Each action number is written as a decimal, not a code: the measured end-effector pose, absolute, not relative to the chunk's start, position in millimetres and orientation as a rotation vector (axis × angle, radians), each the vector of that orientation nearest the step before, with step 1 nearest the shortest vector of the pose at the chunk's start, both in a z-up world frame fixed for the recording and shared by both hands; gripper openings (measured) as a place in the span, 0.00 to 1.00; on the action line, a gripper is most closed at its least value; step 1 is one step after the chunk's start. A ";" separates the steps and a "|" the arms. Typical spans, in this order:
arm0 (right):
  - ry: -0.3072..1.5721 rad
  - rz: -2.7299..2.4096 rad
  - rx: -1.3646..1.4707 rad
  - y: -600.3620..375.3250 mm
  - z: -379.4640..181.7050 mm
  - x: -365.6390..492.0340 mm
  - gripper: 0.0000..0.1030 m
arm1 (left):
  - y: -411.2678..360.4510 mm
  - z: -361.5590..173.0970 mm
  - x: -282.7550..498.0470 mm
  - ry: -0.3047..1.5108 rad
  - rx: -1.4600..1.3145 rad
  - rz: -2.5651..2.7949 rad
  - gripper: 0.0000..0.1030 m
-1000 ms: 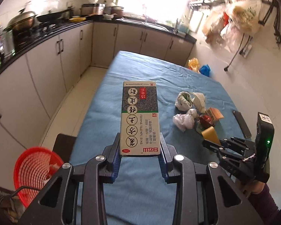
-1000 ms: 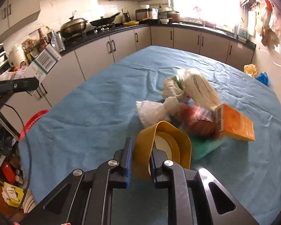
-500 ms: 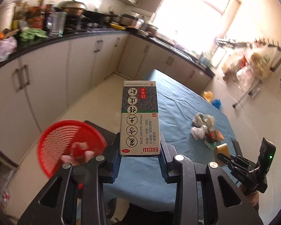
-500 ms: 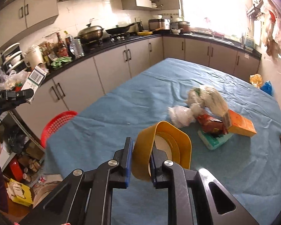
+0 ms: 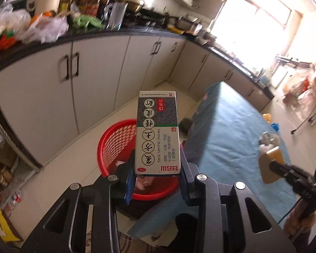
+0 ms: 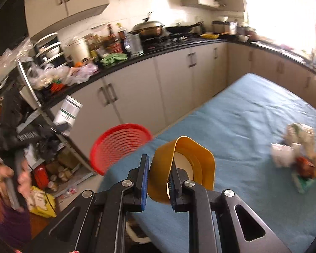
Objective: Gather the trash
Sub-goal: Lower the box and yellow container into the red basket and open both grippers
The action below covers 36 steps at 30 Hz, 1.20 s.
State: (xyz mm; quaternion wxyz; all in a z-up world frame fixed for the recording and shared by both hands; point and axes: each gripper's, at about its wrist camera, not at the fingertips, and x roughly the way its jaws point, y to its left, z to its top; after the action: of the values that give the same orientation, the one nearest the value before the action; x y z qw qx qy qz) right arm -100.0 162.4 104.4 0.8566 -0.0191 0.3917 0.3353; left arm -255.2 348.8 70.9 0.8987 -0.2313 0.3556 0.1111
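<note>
Cardboard box [image 5: 158, 132] reads "FUFANG TUJINPI DING", "OTC", "15".

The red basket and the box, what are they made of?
The basket looks like shiny moulded plastic, with a fine mesh of small holes in its wall. The box looks like thin printed cardboard, with flat faces and sharp folded edges.

- The box [image 5: 158, 135] hides the red basket [image 5: 115, 145]'s right rim and part of its contents;
- the trash pile [image 6: 297, 158] on the far table is blurred;
- counter clutter [image 5: 52, 19] smears, unreadable.
</note>
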 end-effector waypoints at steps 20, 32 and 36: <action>1.098 0.907 0.151 310.8 20.3 -5.1 0.40 | 379.0 -2.0 -217.0 0.878 -0.535 0.234 0.55; 1.023 0.815 0.105 265.6 37.3 -17.3 0.49 | 358.8 18.4 -218.8 0.874 -0.430 0.293 0.64; 0.999 0.785 0.110 242.4 43.1 -26.0 0.51 | 342.1 27.8 -218.1 0.866 -0.370 0.309 0.67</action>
State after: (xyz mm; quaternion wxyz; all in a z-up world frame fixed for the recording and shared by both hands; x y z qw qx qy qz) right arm -26.0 242.4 43.1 0.8036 0.0512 0.4664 0.3662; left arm -218.1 342.1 27.8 0.8796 -0.1773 0.4157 0.1485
